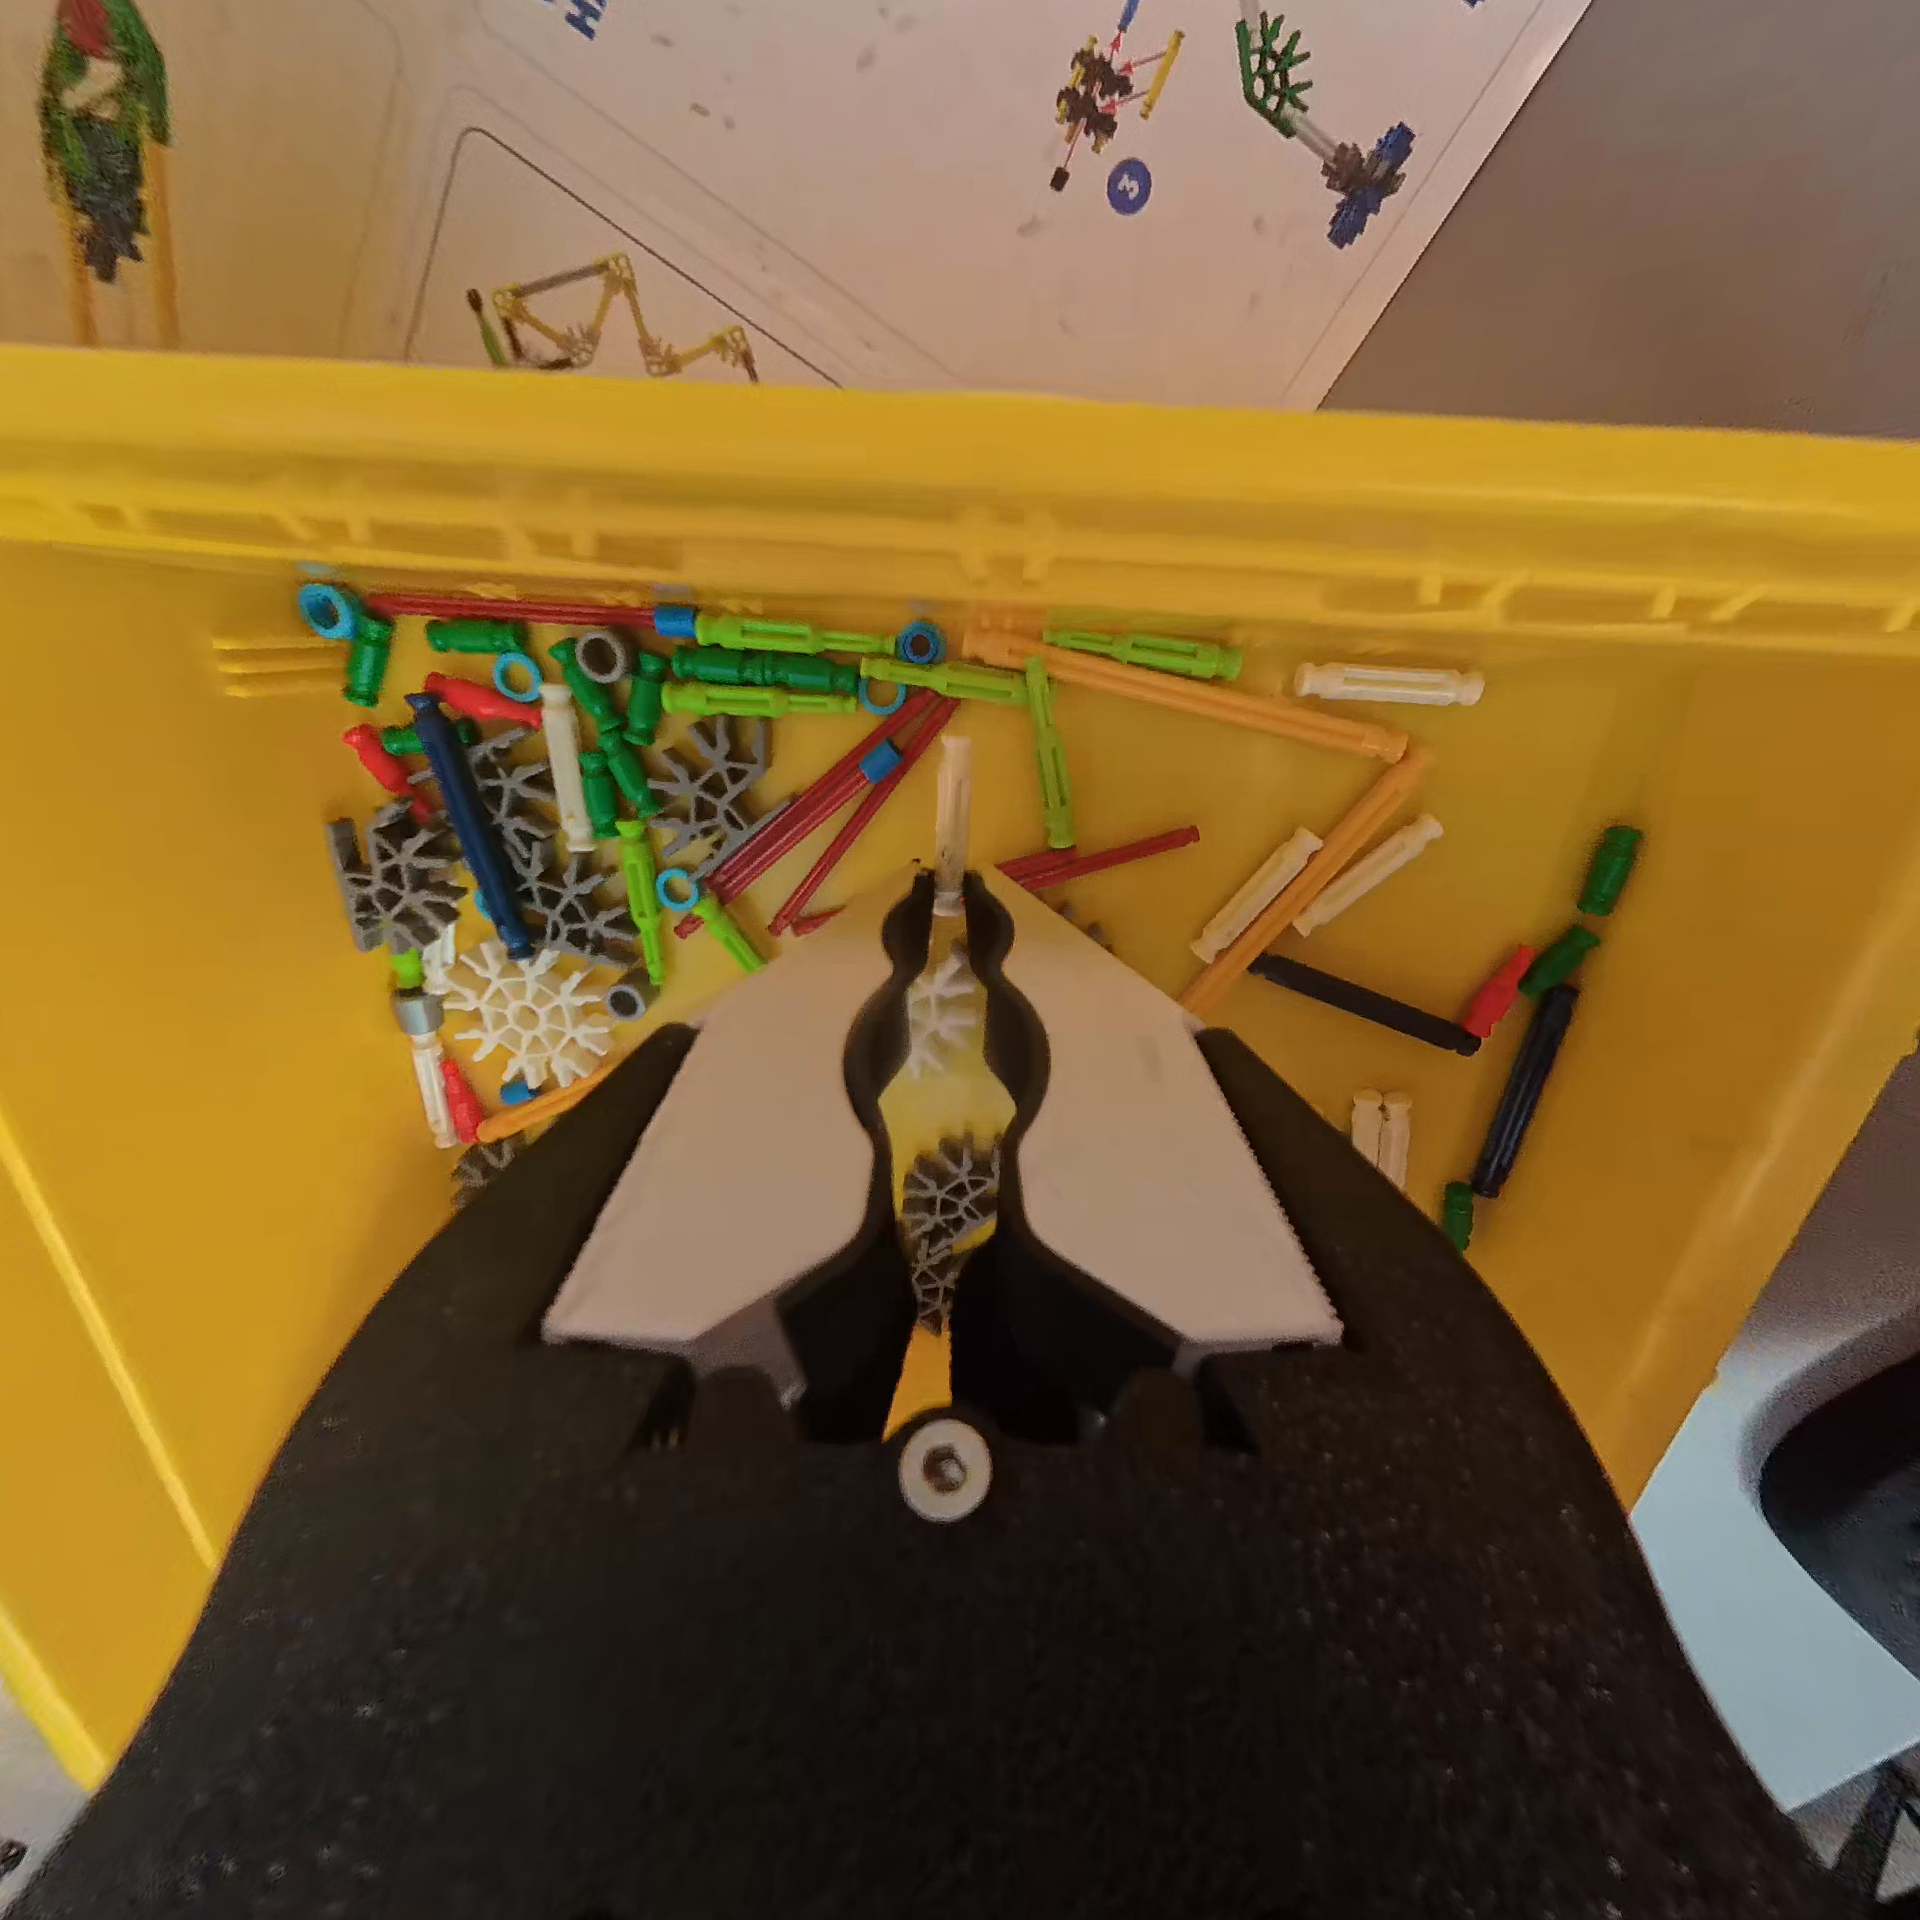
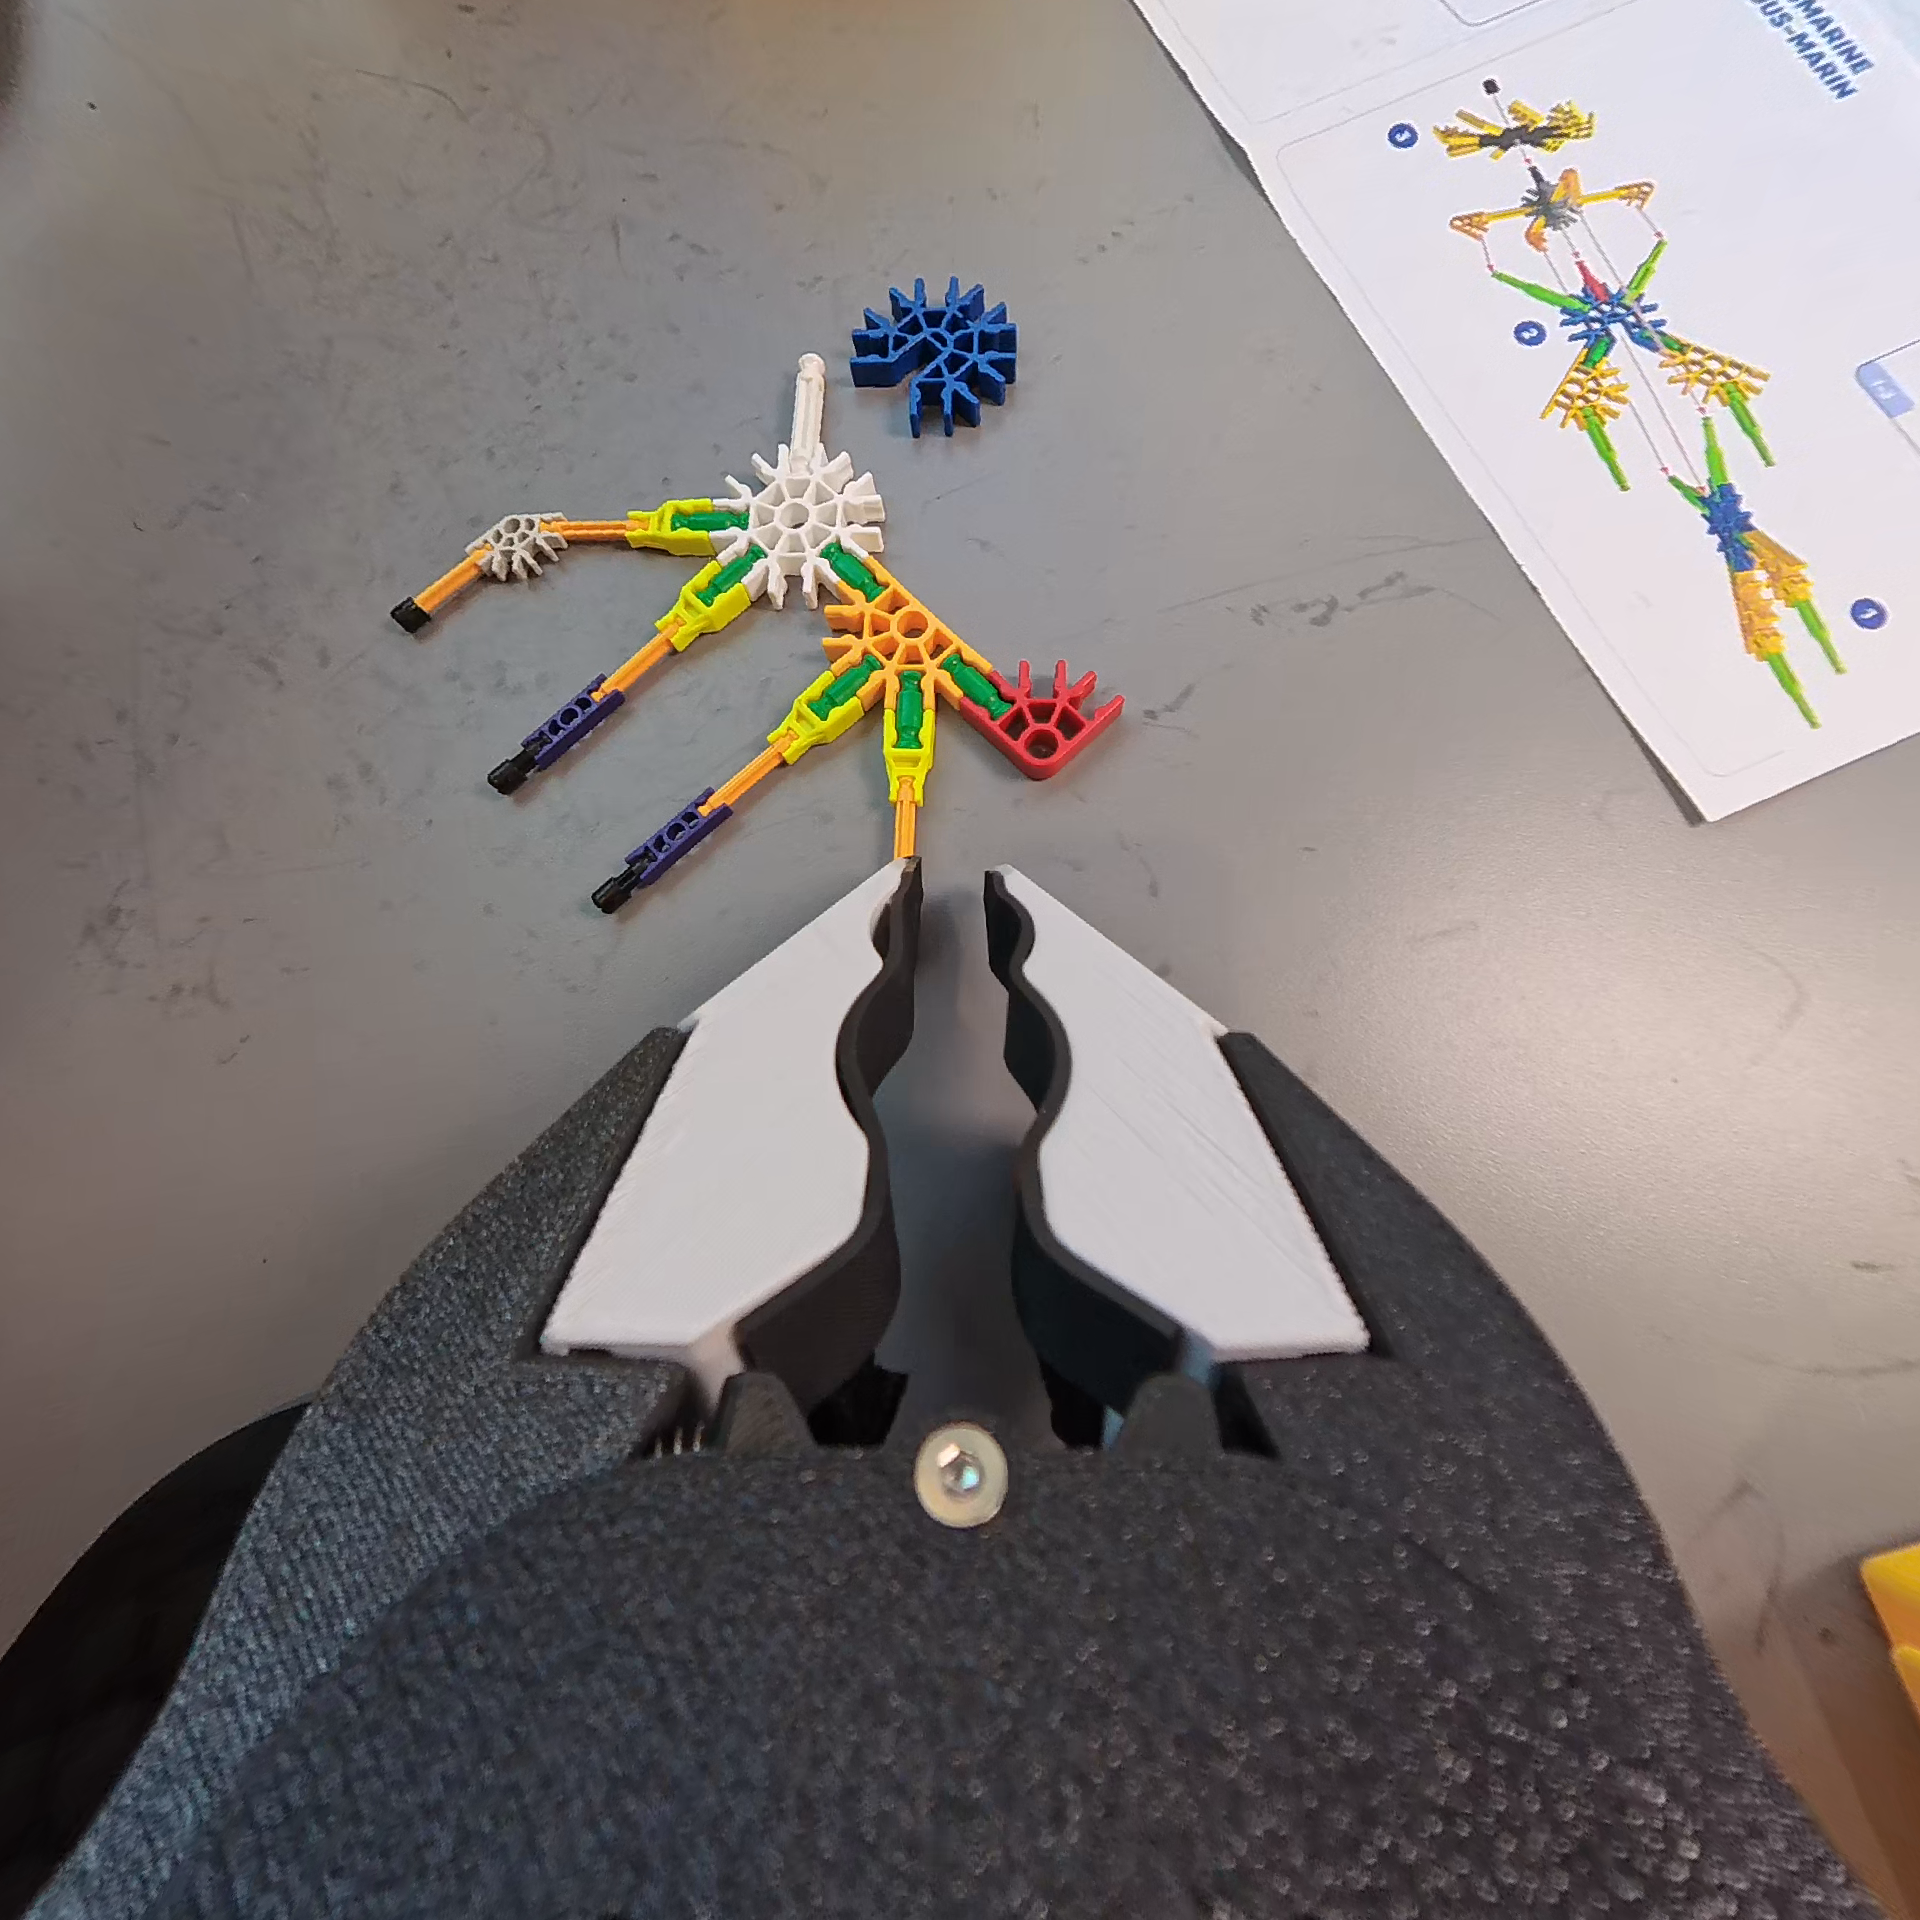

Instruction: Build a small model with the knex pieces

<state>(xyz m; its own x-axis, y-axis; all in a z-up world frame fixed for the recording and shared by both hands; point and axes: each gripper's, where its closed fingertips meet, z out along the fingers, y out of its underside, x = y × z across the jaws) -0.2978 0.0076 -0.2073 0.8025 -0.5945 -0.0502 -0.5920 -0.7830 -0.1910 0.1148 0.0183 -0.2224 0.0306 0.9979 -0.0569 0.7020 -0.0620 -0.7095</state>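
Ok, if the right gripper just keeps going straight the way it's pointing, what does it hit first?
Most likely the orange rod at the near end of the flat toy assembly. It lies just ahead of the open right gripper, close by its left fingertip, though height above the table is unclear.

My left claw pinches a short white rod by its near end inside the yellow bin. Just ahead of my right claw, whose tips stand apart, a flat multicoloured rod-and-connector assembly lies on the grey surface.
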